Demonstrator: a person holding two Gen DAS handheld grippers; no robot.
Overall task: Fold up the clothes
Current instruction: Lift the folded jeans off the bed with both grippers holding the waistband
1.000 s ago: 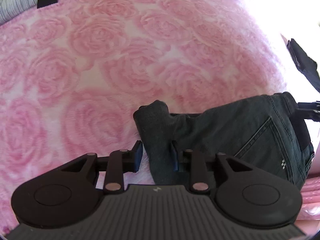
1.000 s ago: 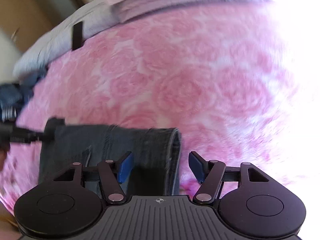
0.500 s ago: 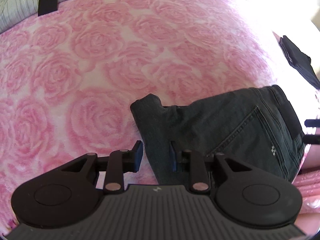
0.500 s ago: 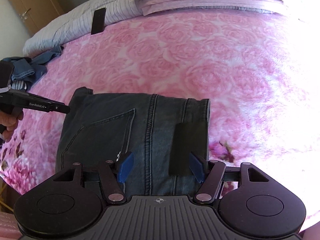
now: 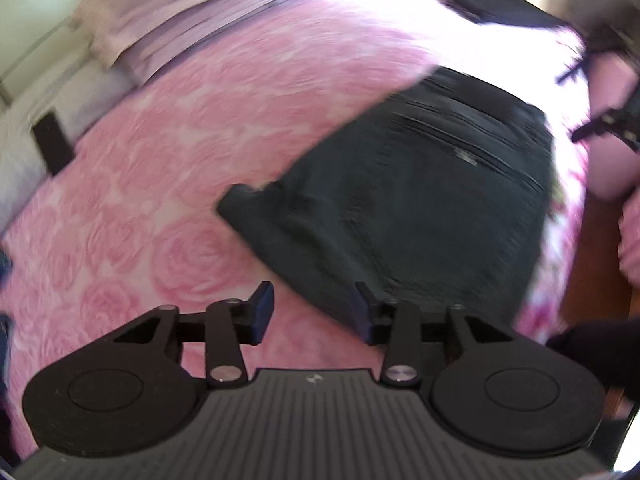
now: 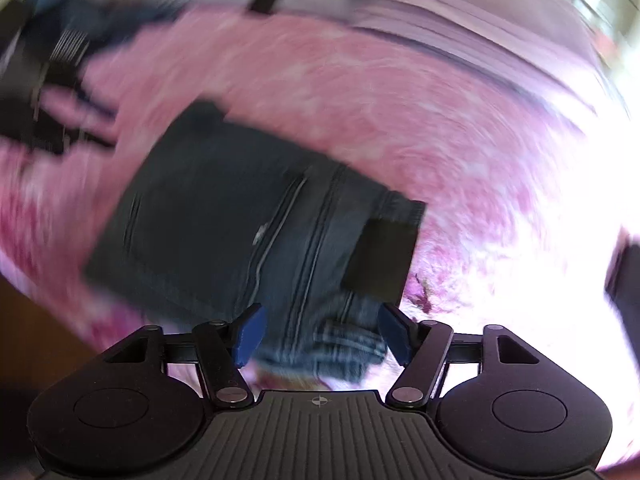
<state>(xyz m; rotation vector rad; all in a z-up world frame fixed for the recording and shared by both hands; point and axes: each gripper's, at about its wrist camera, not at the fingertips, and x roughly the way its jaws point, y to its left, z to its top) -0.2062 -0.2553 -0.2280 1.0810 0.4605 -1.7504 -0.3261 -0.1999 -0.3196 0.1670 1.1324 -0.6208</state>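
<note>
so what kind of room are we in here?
Most likely a bedroom. The folded dark jeans lie on a bed under a pink rose-print blanket, folded pale bedding is stacked at its far end, and more clothes are heaped at the edge.

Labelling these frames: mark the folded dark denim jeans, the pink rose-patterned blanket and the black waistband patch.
folded dark denim jeans (image 5: 420, 200), left wrist view, middle panel
pink rose-patterned blanket (image 5: 168, 208), left wrist view, bare area
black waistband patch (image 6: 380, 256), right wrist view, centre

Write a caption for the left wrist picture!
Left hand-held gripper opening above folded dark jeans on a pink rose blanket.
</note>
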